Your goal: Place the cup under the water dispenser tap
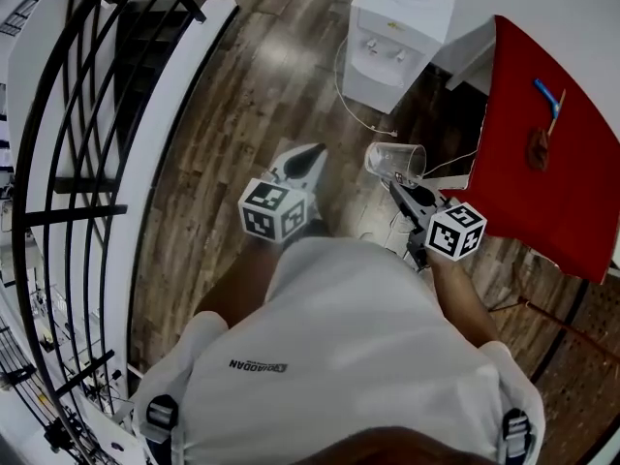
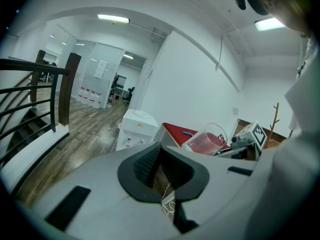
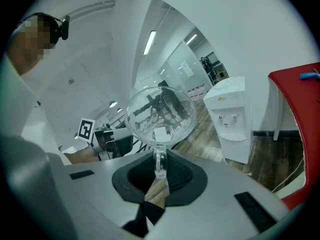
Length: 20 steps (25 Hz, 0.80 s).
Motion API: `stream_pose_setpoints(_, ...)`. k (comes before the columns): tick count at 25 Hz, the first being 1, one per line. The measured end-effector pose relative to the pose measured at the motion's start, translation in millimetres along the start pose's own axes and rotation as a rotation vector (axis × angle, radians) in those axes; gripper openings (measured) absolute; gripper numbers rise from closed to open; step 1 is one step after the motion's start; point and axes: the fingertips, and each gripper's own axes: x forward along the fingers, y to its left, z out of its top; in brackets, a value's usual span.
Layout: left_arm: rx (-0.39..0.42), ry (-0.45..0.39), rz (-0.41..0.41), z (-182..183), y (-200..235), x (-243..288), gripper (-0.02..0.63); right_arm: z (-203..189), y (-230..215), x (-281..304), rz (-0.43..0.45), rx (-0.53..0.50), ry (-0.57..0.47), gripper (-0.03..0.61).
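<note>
A clear glass cup [image 1: 395, 160] with a handle hangs on its side in the air, its mouth turned away from me. My right gripper [image 1: 399, 184] is shut on the cup's handle [image 3: 159, 160], and the bowl [image 3: 160, 115] stands just above the jaws. The white water dispenser [image 1: 397, 37] stands on the wood floor ahead, its two taps [image 1: 385, 51] over a recess; in the right gripper view the dispenser [image 3: 231, 116] is to the cup's right and well apart. My left gripper [image 1: 308, 155] is shut and holds nothing, left of the cup [image 2: 207, 141].
A red table [image 1: 552, 163] stands right of the dispenser with a blue stick [image 1: 547, 95] and a brown item [image 1: 538, 148] on it. A white cable [image 1: 354, 105] trails on the floor by the dispenser. A black stair railing [image 1: 87, 163] runs along the left.
</note>
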Motion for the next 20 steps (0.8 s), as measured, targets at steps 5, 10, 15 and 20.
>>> stream_pose_setpoints(5, 0.011, -0.018, -0.021, 22.6, 36.6, 1.5, -0.003, 19.8, 6.3, 35.4, -0.023, -0.014, 0.006, 0.043)
stream_pose_setpoints(10, 0.007, -0.025, -0.054, 34.8, 69.9, -2.7, -0.003, 34.3, 8.3, 67.6, -0.071, -0.018, -0.009, 0.043)
stream_pose_setpoints(15, 0.004, -0.012, -0.057, 36.1, 106.0, -14.7, -0.003, 42.9, 2.3, 95.1, -0.126, -0.005, -0.004, 0.043)
stream_pose_setpoints(20, -0.030, 0.002, -0.032, 28.1, 141.5, -30.2, -0.003, 52.1, 2.9, 116.2, -0.157, -0.004, -0.003, 0.043)
